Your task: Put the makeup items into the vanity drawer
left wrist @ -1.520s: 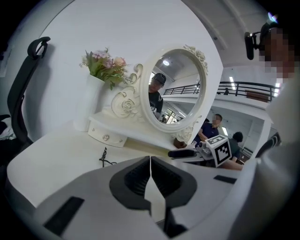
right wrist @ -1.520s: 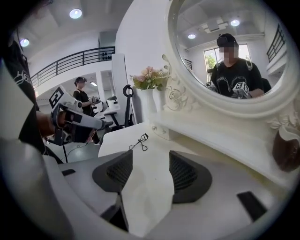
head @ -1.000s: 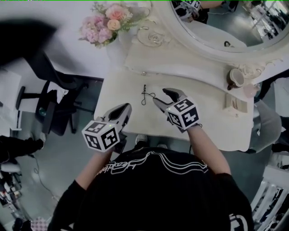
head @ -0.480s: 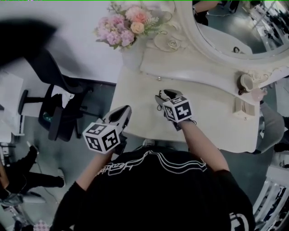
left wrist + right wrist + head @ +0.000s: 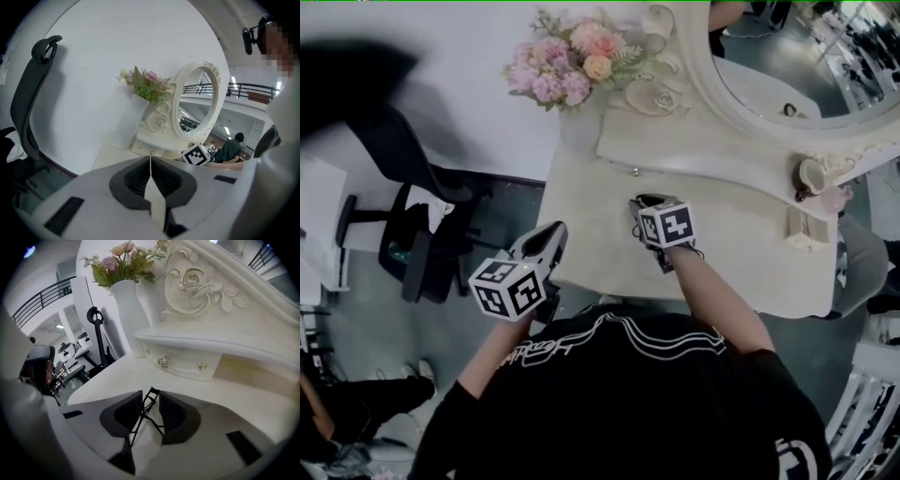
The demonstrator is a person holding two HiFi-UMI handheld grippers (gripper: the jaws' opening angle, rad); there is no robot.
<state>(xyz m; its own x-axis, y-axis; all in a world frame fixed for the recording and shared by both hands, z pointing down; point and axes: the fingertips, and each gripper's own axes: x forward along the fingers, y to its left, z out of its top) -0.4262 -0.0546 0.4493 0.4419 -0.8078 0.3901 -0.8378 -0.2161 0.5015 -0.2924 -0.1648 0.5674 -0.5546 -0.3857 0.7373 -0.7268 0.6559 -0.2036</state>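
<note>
1. Over the white vanity table (image 5: 741, 248), in the head view, the right gripper (image 5: 639, 202) points down onto the tabletop in front of the drawer (image 5: 637, 172), and its body hides the eyelash curler beneath it. A second ago it hung higher with its jaws spread wide, and the curler lay in plain sight just beside its left jaw. The left gripper (image 5: 551, 234) hangs at the table's left edge, near an office chair (image 5: 412, 187); a second ago its tip stood further in over the tabletop. A vase (image 5: 581, 127) of pink flowers (image 5: 567, 66) and the oval mirror (image 5: 787, 66) stand at the back, with a cup (image 5: 811, 175) at the right
2. Left gripper view: the left gripper (image 5: 151, 161) is clenched, its jaws together with nothing between them. Past them stand the vase (image 5: 129, 126), the flowers (image 5: 145, 82) and the mirror (image 5: 199, 108), and the marker cube (image 5: 195, 154) of the other gripper sits low over the table
3. Right gripper view: the black eyelash curler (image 5: 150, 392) lies on the tabletop between the pads of the right gripper (image 5: 151, 395), with its curved head toward the drawer (image 5: 183, 363) and its handles toward the camera. The jaws have just been closing and now grasp it, a pad against each side. The drawer front looks closed, with two knobs (image 5: 163, 362) on it, near the curler but apart from it
</note>
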